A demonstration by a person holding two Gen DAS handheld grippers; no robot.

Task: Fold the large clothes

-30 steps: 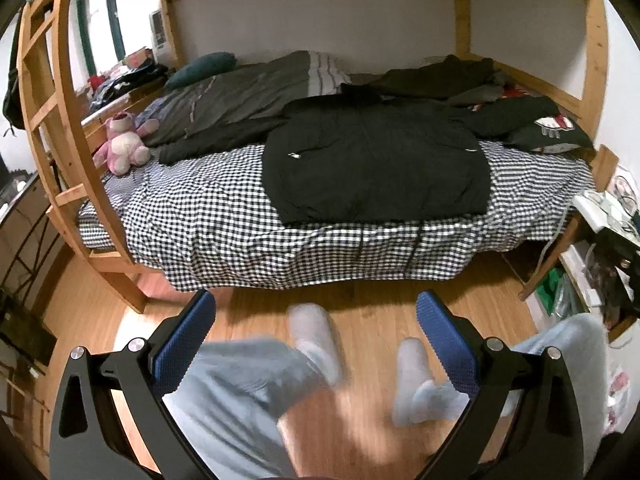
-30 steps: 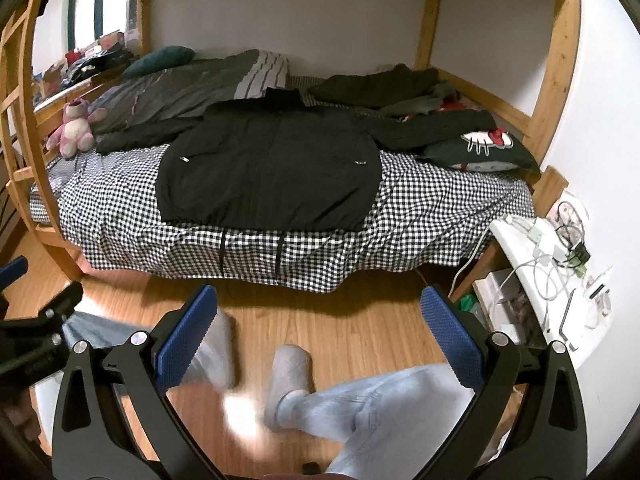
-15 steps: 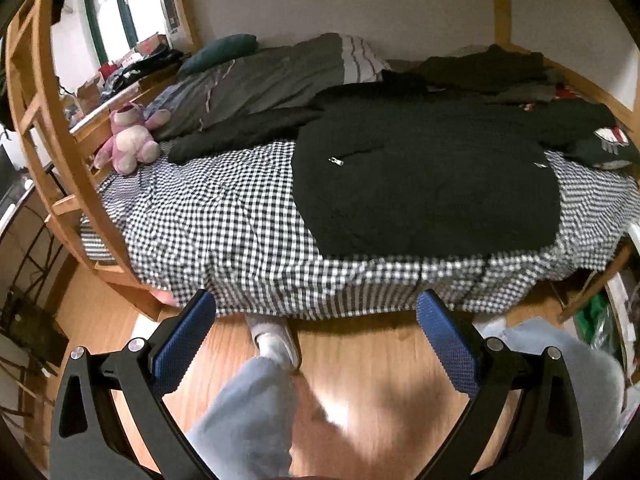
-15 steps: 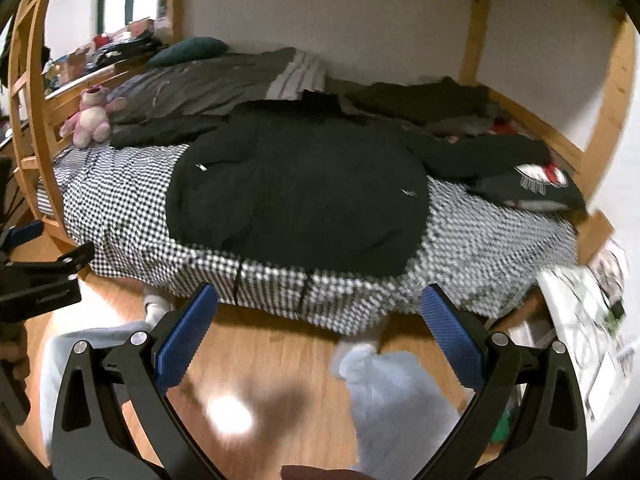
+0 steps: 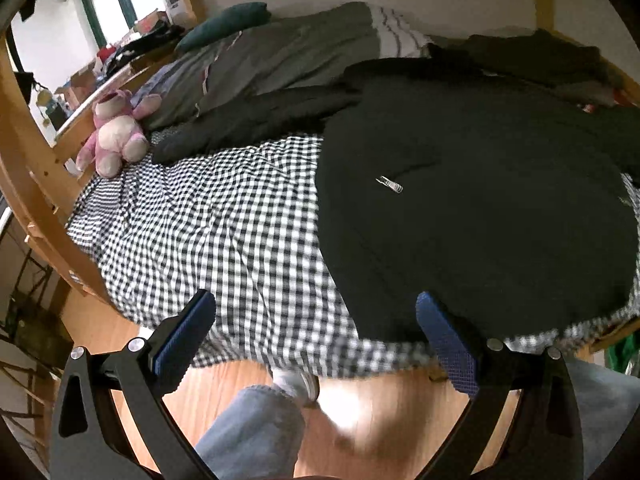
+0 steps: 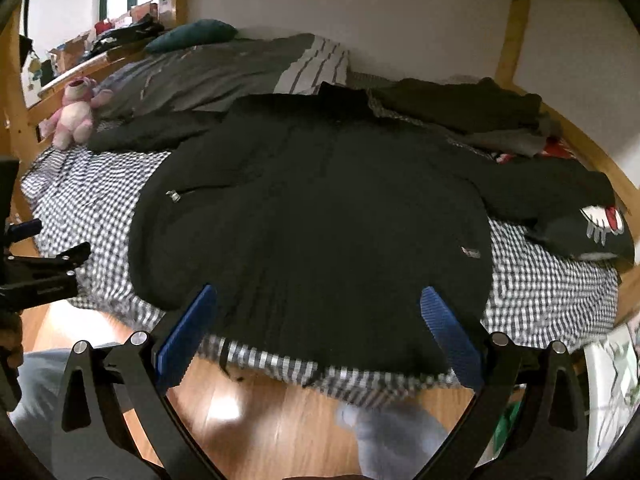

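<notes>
We hold our left tool point(image 5: 316, 340) and our right tool point(image 6: 318, 330) wide open, with nothing in them. Both hang over the wooden floor point(image 6: 256, 404) at the near side of the bed.

The big black zip jacket point(image 6: 312, 216) lies spread flat on the black-and-white checked bed cover point(image 5: 208, 216) — its bottom edge is right at the near edge of the bed. One long black sleeve point(image 5: 256, 120) sticks out to the left, toward the pink stuffed bear point(image 5: 116, 132). The other sleeve runs off to the right, by a dark cushion with a cartoon face point(image 6: 596, 224).

We think the first fold is not started yet. To do it well, we should pinch just the jacket cloth — not the checked cover under it. We should take each sleeve near its end and lay it flat across the chest.
</notes>
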